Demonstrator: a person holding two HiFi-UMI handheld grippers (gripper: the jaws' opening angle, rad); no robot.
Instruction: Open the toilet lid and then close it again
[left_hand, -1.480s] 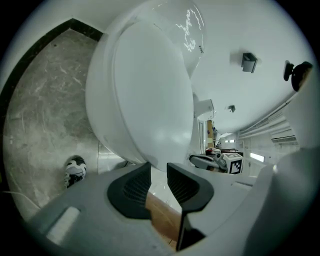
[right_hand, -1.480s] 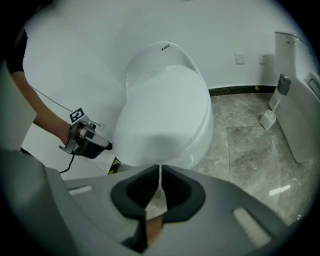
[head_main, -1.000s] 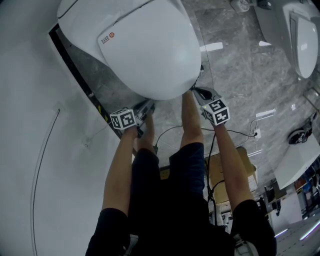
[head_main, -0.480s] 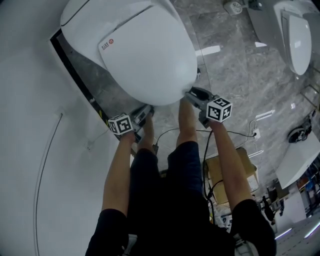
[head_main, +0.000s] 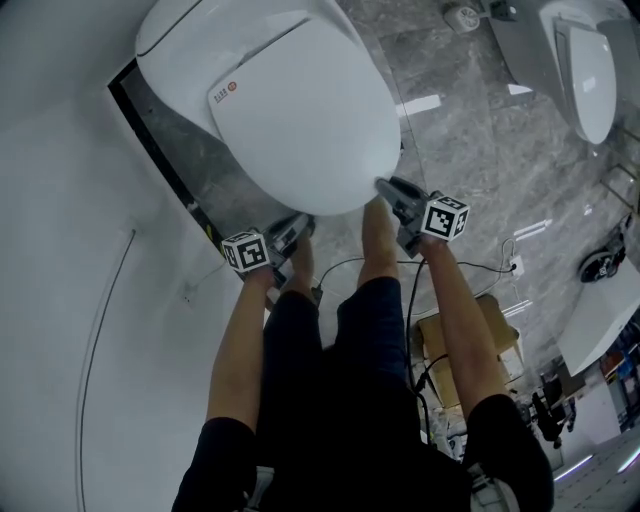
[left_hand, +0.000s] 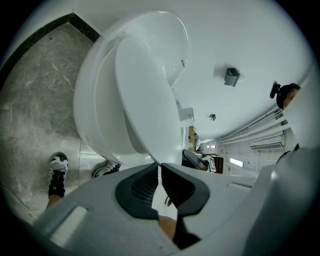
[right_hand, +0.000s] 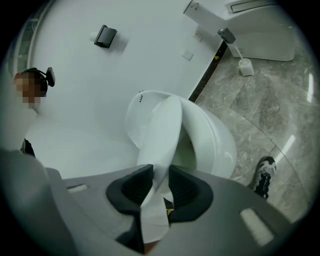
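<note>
Toilet lid (right_hand: 165, 130), perhaps half-raised, above bowl (right_hand: 220, 145)

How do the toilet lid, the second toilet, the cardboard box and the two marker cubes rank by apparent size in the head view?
1. toilet lid, by far.
2. second toilet, cropped and farther off.
3. cardboard box, partly behind an arm.
4. left marker cube and right marker cube: alike, no ranking between them.

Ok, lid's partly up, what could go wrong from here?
1. The left gripper holds the toilet lid only by its thin rim, at the jaw tips: it could slip.
2. Both grippers' jaws have just been closing on that smooth rim; if the right gripper loses it too, the partly raised lid may slam down.
</note>
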